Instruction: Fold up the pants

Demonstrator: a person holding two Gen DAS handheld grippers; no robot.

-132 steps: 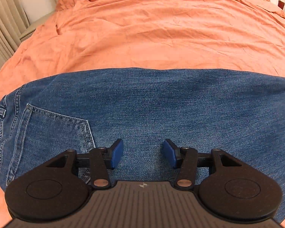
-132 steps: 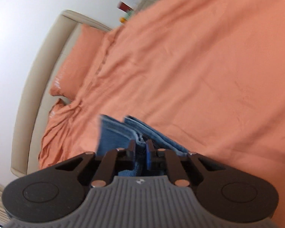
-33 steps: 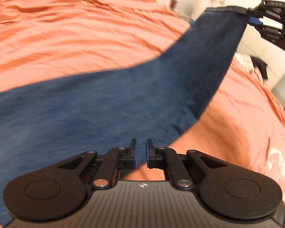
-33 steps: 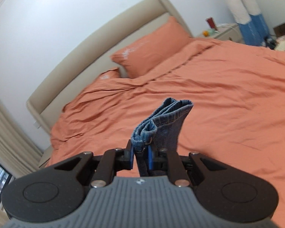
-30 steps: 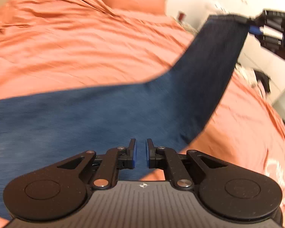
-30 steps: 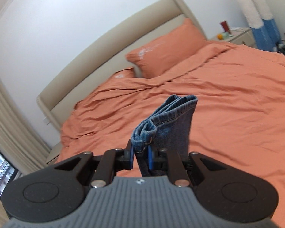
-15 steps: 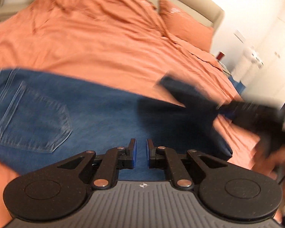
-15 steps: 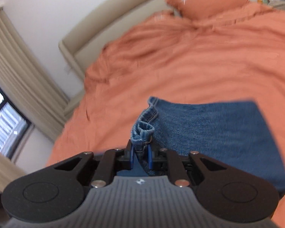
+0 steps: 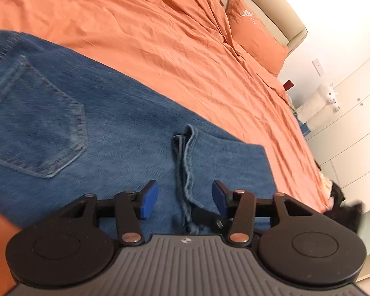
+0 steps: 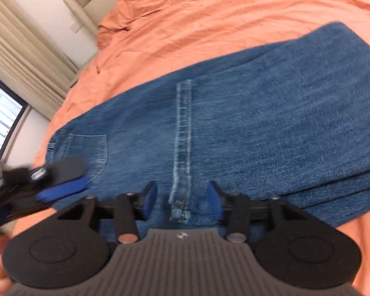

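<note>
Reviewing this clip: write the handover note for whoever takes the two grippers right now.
Left gripper: open, holding nothing, above the jeans.
Right gripper: open, empty, straddling the leg hem.
Jeans lie on the orange duvet, legs folded over toward the back pocket, hem short of it.
Done: first lengthwise fold laid down.
Left: probably another fold, then smoothing.

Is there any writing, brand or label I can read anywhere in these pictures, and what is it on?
Nothing here reads clearly.
Pillow: a white lotus emblem with a line of script beneath, too small and blurred to read.
Left gripper and right gripper: each body carries a tiny round mark, no letters legible.
Jeans: no tag or label visible, only stitching.
</note>
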